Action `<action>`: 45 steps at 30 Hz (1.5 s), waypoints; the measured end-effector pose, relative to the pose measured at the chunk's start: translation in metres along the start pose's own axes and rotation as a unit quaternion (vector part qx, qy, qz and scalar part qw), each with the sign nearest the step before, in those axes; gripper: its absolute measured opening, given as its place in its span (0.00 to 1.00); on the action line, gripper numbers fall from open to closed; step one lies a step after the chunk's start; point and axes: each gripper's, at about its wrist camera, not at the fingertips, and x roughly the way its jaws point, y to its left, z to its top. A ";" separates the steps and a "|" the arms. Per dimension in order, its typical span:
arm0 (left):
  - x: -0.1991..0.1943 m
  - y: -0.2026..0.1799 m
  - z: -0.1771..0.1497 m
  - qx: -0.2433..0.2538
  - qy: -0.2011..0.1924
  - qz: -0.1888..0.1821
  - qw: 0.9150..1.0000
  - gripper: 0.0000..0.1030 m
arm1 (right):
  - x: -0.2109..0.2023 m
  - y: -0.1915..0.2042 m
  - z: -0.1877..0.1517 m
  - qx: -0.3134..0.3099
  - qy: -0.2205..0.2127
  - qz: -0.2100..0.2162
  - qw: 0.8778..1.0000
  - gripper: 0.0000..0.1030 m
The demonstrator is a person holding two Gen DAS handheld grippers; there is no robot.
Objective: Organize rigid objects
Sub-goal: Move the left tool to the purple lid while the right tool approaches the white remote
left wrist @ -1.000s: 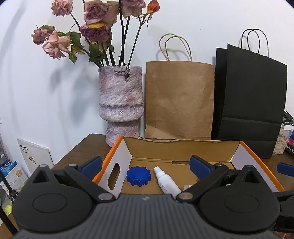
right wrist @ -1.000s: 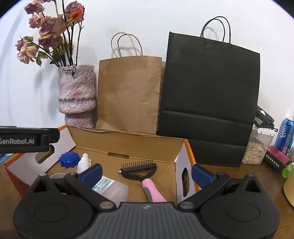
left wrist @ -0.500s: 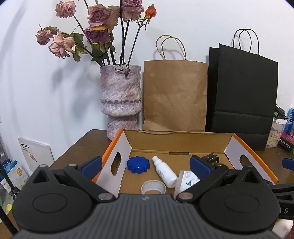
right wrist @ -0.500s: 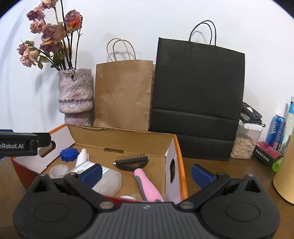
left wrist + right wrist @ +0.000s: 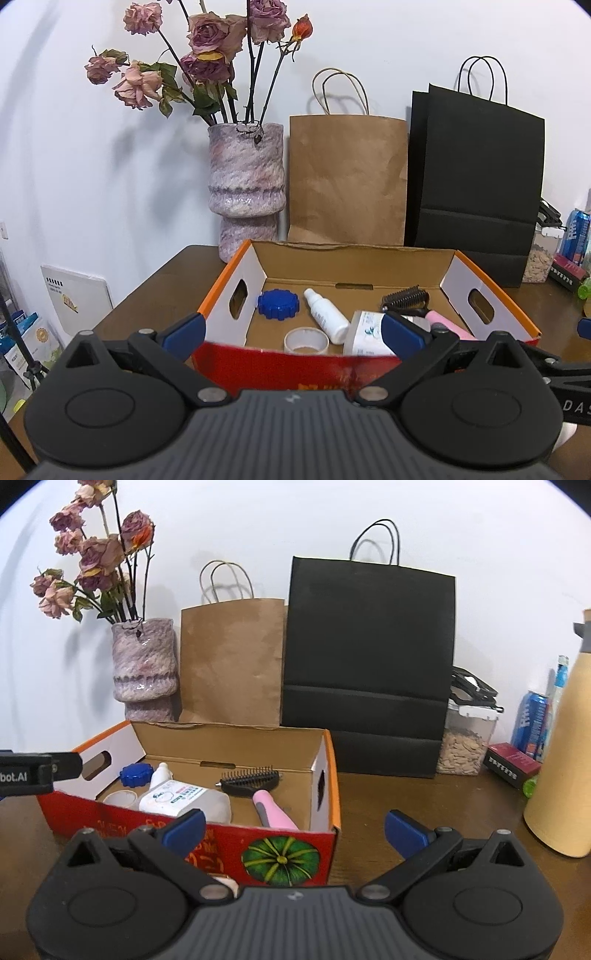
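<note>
An open cardboard box point(image 5: 332, 262) point(image 5: 229, 734) with orange rims and a red front sits on the brown table. Inside lie a blue round lid point(image 5: 277, 303) point(image 5: 136, 774), a small white bottle point(image 5: 325, 315), a tape roll point(image 5: 306, 340) point(image 5: 120, 798), a flat white labelled bottle point(image 5: 184, 797) point(image 5: 364, 332) and a pink-handled black comb point(image 5: 258, 786) point(image 5: 406, 297). My left gripper point(image 5: 293, 334) is open in front of the box's near wall, holding nothing. My right gripper point(image 5: 294, 829) is open before the box's right front corner, also empty.
Against the wall stand a pink vase of dried roses point(image 5: 245, 192), a brown paper bag point(image 5: 347, 181) and a black paper bag point(image 5: 369, 664). Right of the box are a clear jar of seeds point(image 5: 465, 746), a blue can point(image 5: 532, 720), a small dark box point(image 5: 511, 764) and a tan bottle point(image 5: 561, 760).
Both grippers have pulled back from over the box and toward me; the box's red front wall now shows. The right view has shifted right, revealing the tan bottle.
</note>
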 end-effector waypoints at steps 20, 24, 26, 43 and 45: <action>-0.027 -0.011 -0.034 0.017 0.028 0.003 0.999 1.00 | -0.036 -0.008 -0.024 -0.010 0.013 0.010 1.000 1.00; -0.029 -0.016 -0.040 0.024 0.036 0.000 0.999 1.00 | -0.041 -0.011 -0.029 -0.013 0.018 0.011 1.000 1.00; -0.029 -0.019 -0.044 0.030 0.044 0.000 0.999 1.00 | -0.044 -0.013 -0.032 -0.014 0.022 0.011 1.000 1.00; -0.015 -0.038 -0.068 0.057 0.101 -0.029 0.993 1.00 | -0.040 -0.029 -0.044 0.008 0.050 0.010 0.999 1.00; -0.012 -0.039 -0.069 0.058 0.105 -0.033 0.992 1.00 | -0.039 -0.030 -0.044 0.010 0.053 0.011 0.999 1.00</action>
